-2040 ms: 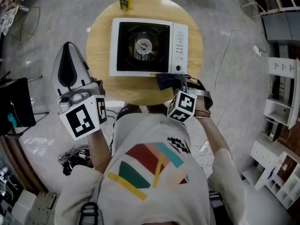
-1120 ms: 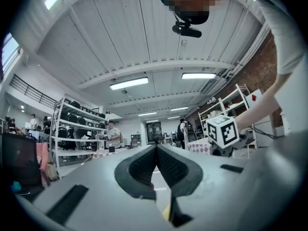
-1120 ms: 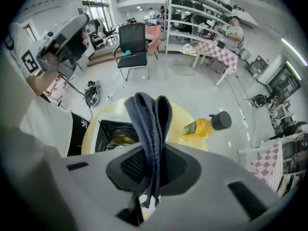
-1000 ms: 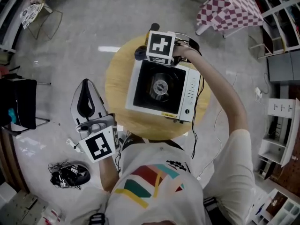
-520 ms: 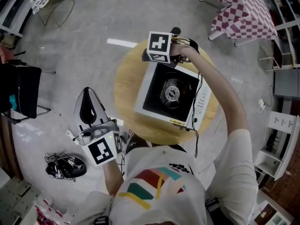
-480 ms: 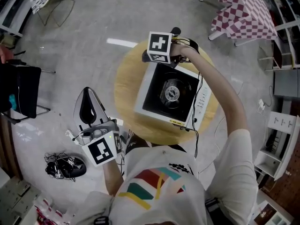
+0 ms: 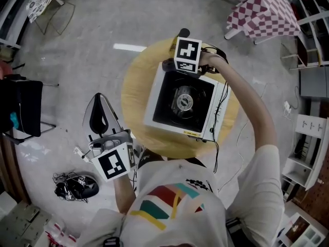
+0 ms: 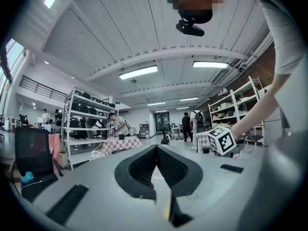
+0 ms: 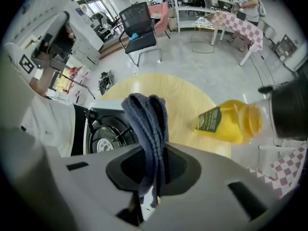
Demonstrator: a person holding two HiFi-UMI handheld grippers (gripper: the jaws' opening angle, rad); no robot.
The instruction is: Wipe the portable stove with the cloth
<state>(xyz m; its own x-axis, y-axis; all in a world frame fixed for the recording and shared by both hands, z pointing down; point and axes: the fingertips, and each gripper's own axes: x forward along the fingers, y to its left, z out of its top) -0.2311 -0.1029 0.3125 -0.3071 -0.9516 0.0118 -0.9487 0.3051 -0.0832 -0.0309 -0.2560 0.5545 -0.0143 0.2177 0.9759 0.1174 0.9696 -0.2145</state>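
Observation:
The white portable stove [image 7: 203, 112] with a black top and round burner [image 7: 181, 101] sits on the round wooden table [image 7: 134, 94]. My right gripper [image 7: 177, 63] hovers over the stove's far edge, shut on a dark blue cloth [image 7: 168, 65]. In the right gripper view the folded cloth [image 9: 147, 119] stands up out of my right gripper [image 9: 151, 150], with the stove [image 9: 103, 134] below to the left. My left gripper [image 7: 98, 112] hangs off the table at lower left. In the left gripper view, that gripper [image 8: 156, 150] is shut on nothing and points out into the room.
A yellow oil bottle [image 9: 231, 121] with a black cap [image 7: 183, 33] stands on the table just beyond the stove. The stove's cable [image 7: 218, 153] trails off the near right edge. A black chair [image 7: 20, 107], floor cables [image 7: 77, 185] and a checkered table [image 7: 262, 6] surround it.
Two seconds ago my right gripper held the cloth at the stove's near edge; it has carried it to the far edge and stayed there. My left gripper has barely moved.

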